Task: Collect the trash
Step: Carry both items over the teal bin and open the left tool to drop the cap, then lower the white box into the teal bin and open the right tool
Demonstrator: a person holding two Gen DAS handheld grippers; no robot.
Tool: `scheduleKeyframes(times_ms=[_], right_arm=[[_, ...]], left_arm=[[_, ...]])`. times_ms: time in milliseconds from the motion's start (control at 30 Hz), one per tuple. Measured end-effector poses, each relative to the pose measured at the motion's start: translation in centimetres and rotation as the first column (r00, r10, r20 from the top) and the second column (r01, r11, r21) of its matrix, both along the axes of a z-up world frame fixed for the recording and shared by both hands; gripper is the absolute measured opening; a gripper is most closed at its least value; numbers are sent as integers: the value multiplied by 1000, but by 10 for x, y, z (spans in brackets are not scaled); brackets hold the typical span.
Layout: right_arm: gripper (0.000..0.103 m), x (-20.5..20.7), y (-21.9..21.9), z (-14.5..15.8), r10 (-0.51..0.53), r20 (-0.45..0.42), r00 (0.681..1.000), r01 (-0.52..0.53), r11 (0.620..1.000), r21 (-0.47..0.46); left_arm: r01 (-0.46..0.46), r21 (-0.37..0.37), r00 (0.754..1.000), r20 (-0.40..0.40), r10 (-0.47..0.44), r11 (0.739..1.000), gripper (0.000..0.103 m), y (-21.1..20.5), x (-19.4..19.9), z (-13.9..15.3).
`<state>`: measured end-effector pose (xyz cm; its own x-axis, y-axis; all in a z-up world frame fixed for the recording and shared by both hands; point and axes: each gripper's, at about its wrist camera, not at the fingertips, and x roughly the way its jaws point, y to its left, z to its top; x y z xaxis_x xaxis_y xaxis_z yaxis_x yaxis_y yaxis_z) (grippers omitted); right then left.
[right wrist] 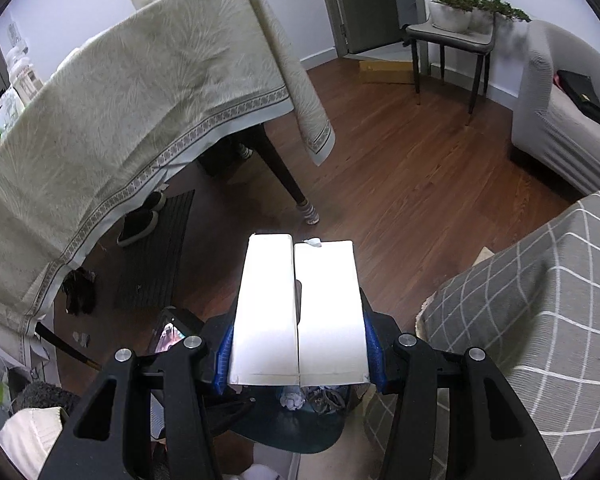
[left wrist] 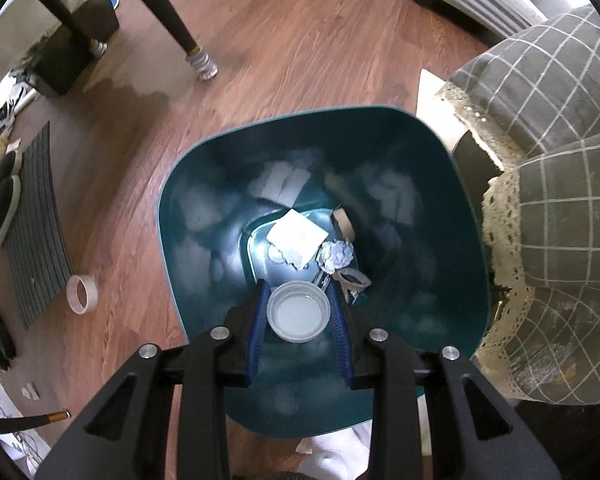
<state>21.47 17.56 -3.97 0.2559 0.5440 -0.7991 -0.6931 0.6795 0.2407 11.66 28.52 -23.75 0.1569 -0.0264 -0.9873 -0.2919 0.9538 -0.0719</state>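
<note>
In the left wrist view my left gripper [left wrist: 299, 312] points straight down into a teal trash bin [left wrist: 180, 208] and is shut on a white round plastic lid [left wrist: 298, 313], its blue pads pressing both sides. At the bin's bottom lie a white paper square [left wrist: 298, 236], a crumpled foil ball [left wrist: 337, 255] and a cardboard tube [left wrist: 344, 222]. In the right wrist view my right gripper [right wrist: 300, 344] is shut on a white folded carton [right wrist: 300, 312], held above the floor. Below it the teal bin [right wrist: 292, 436] shows partly, with trash inside.
A cushion in grey check fabric [left wrist: 548, 208] sits right beside the bin. A tape roll [left wrist: 82, 294], a dark ribbed mat [left wrist: 36, 224] and slippers [left wrist: 4, 196] lie on the wood floor. A cloth-covered table [right wrist: 120, 112] stands left, with a chair [right wrist: 452, 36] and sofa [right wrist: 564, 120] beyond.
</note>
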Motion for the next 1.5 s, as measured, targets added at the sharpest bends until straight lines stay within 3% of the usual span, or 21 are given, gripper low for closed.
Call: scheduleKeyframes(times_ms=[33, 100, 133, 467, 900, 1267, 1400, 1500], right_arm=[[52, 0, 2, -1, 2, -2, 1000, -2, 1000, -3], [52, -1, 6, -6, 6, -8, 1000, -6, 1000, -15], [52, 0, 8, -8, 7, -10, 1000, -7, 1000, -19], [52, 1, 29, -40, 16, -52, 999, -21, 996, -90], [52, -10, 50, -102, 54, -123, 991, -81, 971, -226], [54, -39, 63, -166, 135, -184, 974, -200, 892, -405], [68, -48, 61, -176, 155, -212, 965, -236, 868, -437], [70, -55, 59, -176, 165, -202, 965, -242, 858, -454]], left_arm=[[-6, -3, 1000, 0, 6, 1000, 33, 2, -1, -1], [-12, -4, 1000, 1, 12, 1000, 50, 5, -2, -2], [-15, 1, 1000, 7, 15, 1000, 53, 7, -3, -2], [-45, 14, 991, 127, 43, 999, 61, 23, -14, 36], [-78, 70, 951, 304, 53, 994, 56, 33, -42, 105], [-79, 98, 914, 404, 33, 992, 41, 27, -53, 145], [-80, 106, 909, 416, 29, 991, 40, 24, -64, 153], [-81, 102, 904, 427, 30, 991, 40, 23, -70, 160]])
